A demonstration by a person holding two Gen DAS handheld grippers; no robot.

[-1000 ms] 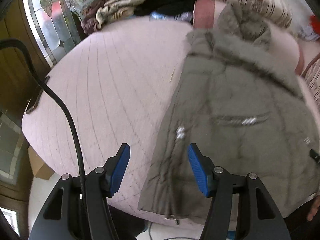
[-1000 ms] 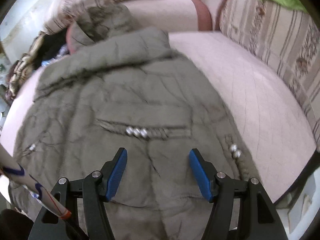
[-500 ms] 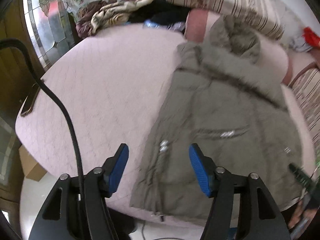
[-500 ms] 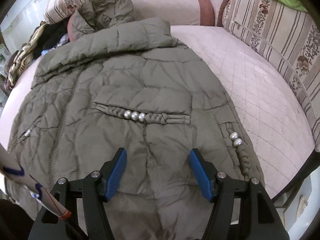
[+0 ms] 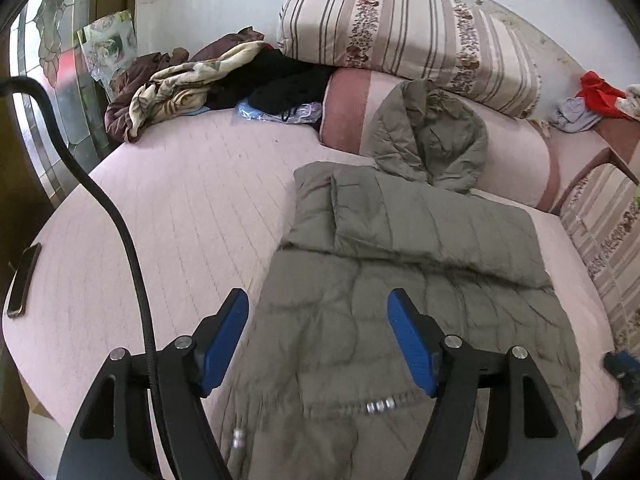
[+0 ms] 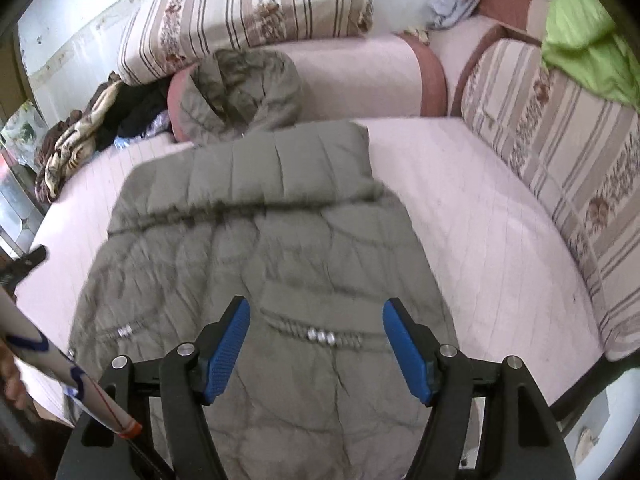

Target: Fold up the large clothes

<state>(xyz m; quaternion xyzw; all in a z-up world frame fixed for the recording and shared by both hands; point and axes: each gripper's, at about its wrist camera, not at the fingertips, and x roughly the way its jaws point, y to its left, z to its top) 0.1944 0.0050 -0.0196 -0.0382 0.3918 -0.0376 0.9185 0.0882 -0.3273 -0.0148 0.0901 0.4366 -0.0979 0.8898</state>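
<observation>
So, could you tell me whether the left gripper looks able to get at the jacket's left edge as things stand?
Probably yes. The left gripper is open above the olive jacket, whose left edge lies flat on the pink bed with nothing on it. Only the gripper's own black cable hangs nearby.

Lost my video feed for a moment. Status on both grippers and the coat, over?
Left gripper open, empty, above coat. Right gripper open, empty, over its pocket trim. Coat flat on bed, sleeves folded across, hood against bolster. Nothing in the way.

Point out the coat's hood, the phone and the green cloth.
hood (image 5: 432, 136), left wrist view, middle of its crumpled quilting.
phone (image 5: 24, 280), left wrist view, middle of its dark face.
green cloth (image 6: 584, 36), right wrist view, middle of its folds.
</observation>
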